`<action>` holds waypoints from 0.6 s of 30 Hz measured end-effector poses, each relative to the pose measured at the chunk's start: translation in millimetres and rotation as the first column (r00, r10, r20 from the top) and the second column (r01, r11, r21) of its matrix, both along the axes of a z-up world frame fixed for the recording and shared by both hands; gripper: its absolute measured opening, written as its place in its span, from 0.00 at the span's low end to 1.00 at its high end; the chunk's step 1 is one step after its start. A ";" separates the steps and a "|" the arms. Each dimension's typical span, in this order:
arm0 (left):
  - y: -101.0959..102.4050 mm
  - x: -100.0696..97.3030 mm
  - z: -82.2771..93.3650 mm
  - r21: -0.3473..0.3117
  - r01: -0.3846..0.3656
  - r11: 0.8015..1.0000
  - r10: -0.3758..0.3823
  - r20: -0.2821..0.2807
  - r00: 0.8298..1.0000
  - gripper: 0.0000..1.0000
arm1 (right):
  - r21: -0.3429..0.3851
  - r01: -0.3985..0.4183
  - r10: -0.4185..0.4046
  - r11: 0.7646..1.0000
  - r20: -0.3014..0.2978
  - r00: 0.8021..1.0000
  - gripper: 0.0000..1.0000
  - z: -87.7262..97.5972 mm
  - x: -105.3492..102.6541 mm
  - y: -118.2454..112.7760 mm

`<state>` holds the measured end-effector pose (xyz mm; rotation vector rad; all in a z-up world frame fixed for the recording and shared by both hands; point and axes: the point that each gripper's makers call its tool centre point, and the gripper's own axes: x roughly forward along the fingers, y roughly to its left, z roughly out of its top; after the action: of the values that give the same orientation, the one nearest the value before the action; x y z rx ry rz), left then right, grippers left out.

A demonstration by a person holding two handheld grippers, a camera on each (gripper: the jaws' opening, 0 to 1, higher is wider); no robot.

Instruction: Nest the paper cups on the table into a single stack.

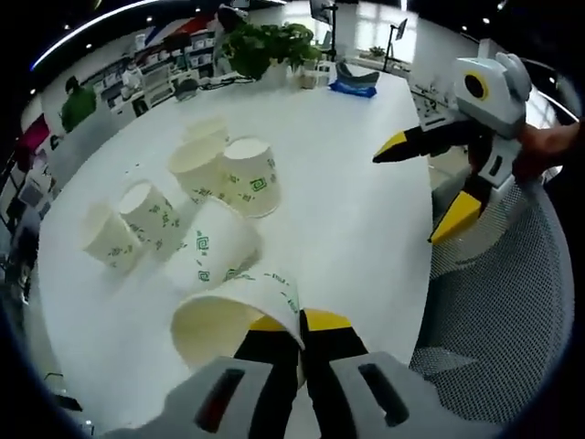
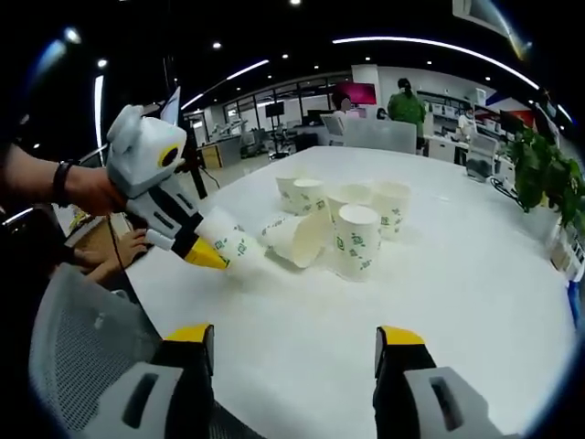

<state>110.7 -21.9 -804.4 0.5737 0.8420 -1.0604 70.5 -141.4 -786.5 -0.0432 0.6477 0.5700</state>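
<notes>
Left tongs [image 1: 285,334] pinch a paper cup [image 1: 233,315] by its rim, lying sideways; the cup cluster [image 1: 196,206] sits straight ahead. Right tongs [image 2: 297,343] hang spread, farther off.

Left gripper [image 1: 302,331] jaws closed on cup rim, 6 o'clock. Right gripper [image 2: 294,346] jaws spread wide, nothing between.

A large, smooth white bench [image 1: 347,210] carries a loose cluster of white paper cups with green printed logos [image 2: 358,240]. Several stand upside down close together, and others lie tipped on their sides [image 1: 216,245]. Leafy green potted plants [image 1: 265,46] sit at the bench's far edge.
</notes>
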 end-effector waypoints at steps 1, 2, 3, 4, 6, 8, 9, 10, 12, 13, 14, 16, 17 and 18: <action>0.8 -0.1 -0.4 0.019 0.016 1.000 -0.016 0.005 1.000 0.00 | 0.000 0.000 0.000 1.000 0.000 1.000 0.72 0.7 -0.3 0.2; 3.8 3.2 -1.0 0.035 0.027 0.999 -0.027 0.013 1.000 0.00 | 0.000 -0.001 0.001 1.000 0.000 1.000 0.72 0.9 -0.5 0.3; 4.1 4.0 -1.0 0.043 0.034 0.998 -0.035 0.017 0.999 0.00 | 0.001 -0.002 0.002 1.000 0.001 1.000 0.72 1.0 -0.4 0.5; 4.2 6.1 0.0 0.050 0.041 0.998 -0.043 0.020 0.999 0.00 | 0.001 -0.002 0.002 1.000 0.002 1.000 0.72 1.0 -0.4 0.6; 2.4 6.6 0.6 0.066 0.056 0.996 -0.058 0.025 0.998 0.00 | 0.002 -0.001 0.001 1.000 0.003 1.000 0.72 1.3 -0.1 0.4; 0.1 6.8 0.2 0.079 0.071 0.994 -0.073 0.025 0.997 0.00 | 0.002 0.000 0.000 1.000 0.004 1.000 0.72 1.3 0.1 0.4; -0.6 6.9 -0.2 0.084 0.077 0.994 -0.079 0.025 0.997 0.00 | 0.003 0.001 -0.001 1.000 0.004 1.000 0.72 1.3 0.2 0.3; -2.8 5.5 -0.3 0.095 0.089 0.991 -0.092 0.027 0.995 0.00 | 0.004 0.002 -0.002 1.000 0.004 1.000 0.72 1.1 0.5 0.3; -3.0 7.2 -1.0 0.116 0.111 0.987 -0.115 0.029 0.993 0.00 | 0.004 0.002 -0.002 1.000 0.004 1.000 0.72 0.5 0.8 0.1; -2.6 8.4 -1.4 0.129 0.124 0.984 -0.129 0.029 0.991 0.00 | 0.004 0.002 -0.002 1.000 0.005 1.000 0.72 0.3 0.8 0.1; -2.8 8.4 -1.6 0.136 0.131 0.982 -0.136 0.027 0.990 0.00 | 0.005 0.002 -0.002 1.000 0.005 1.000 0.72 0.2 0.8 0.2; -0.5 10.8 -3.9 0.164 0.154 0.974 -0.159 0.018 0.987 0.00 | 0.005 0.002 -0.002 1.000 0.005 1.000 0.72 -0.6 1.3 0.1; 0.3 12.1 -4.6 0.171 0.160 0.972 -0.165 0.017 0.986 0.00 | 0.008 0.002 -0.002 1.000 0.005 1.000 0.72 -1.2 1.9 -0.1; 1.5 10.8 -4.6 0.179 0.167 0.970 -0.173 0.016 0.985 0.00 | 0.008 0.003 -0.003 1.000 0.007 1.000 0.72 -1.3 2.2 -0.3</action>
<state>121.5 -20.4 -809.0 0.8226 0.8766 -1.1355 72.7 -141.7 -787.7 -0.0365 0.6389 0.5695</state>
